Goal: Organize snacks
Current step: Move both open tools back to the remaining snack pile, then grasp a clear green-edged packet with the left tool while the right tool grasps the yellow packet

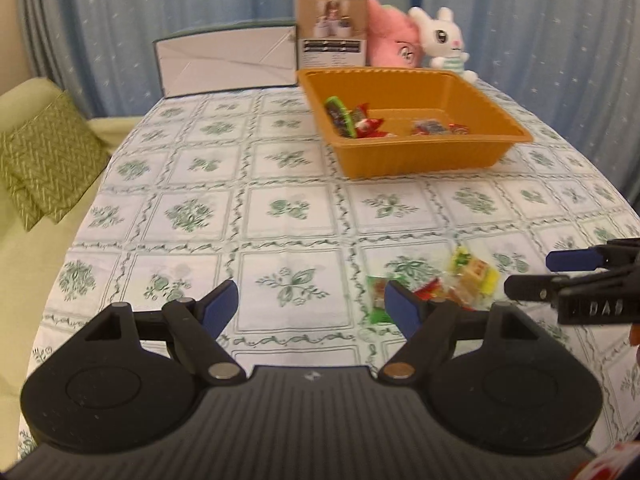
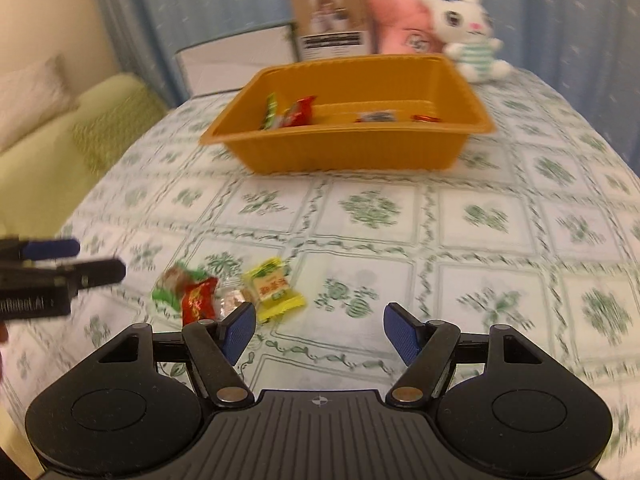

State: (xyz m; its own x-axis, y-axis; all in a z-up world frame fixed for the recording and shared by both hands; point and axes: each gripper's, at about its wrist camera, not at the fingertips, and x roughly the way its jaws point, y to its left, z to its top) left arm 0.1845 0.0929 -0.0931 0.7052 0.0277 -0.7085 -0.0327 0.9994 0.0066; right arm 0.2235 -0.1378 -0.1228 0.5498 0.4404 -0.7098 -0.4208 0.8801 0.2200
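An orange tray (image 1: 416, 156) (image 2: 352, 152) stands on the far part of the table and holds several wrapped snacks (image 1: 360, 122) (image 2: 292, 114). A small heap of loose snacks lies near the front: a yellow packet (image 2: 272, 288) (image 1: 474, 270), a red one (image 2: 198, 300) and a green one (image 2: 172, 286) (image 1: 376, 300). My left gripper (image 1: 312, 306) is open and empty, low over the cloth, left of the heap. My right gripper (image 2: 318, 332) is open and empty, just right of the heap. Each gripper shows in the other's view (image 1: 532, 274) (image 2: 96, 260).
The table has a green-patterned white cloth (image 1: 280, 208). Behind the tray stand a brown box (image 1: 332, 30), a white flat box (image 1: 228, 60), a pink plush (image 1: 394, 40) and a white bunny plush (image 1: 444, 40). A green sofa with cushion (image 1: 44, 156) is left of the table.
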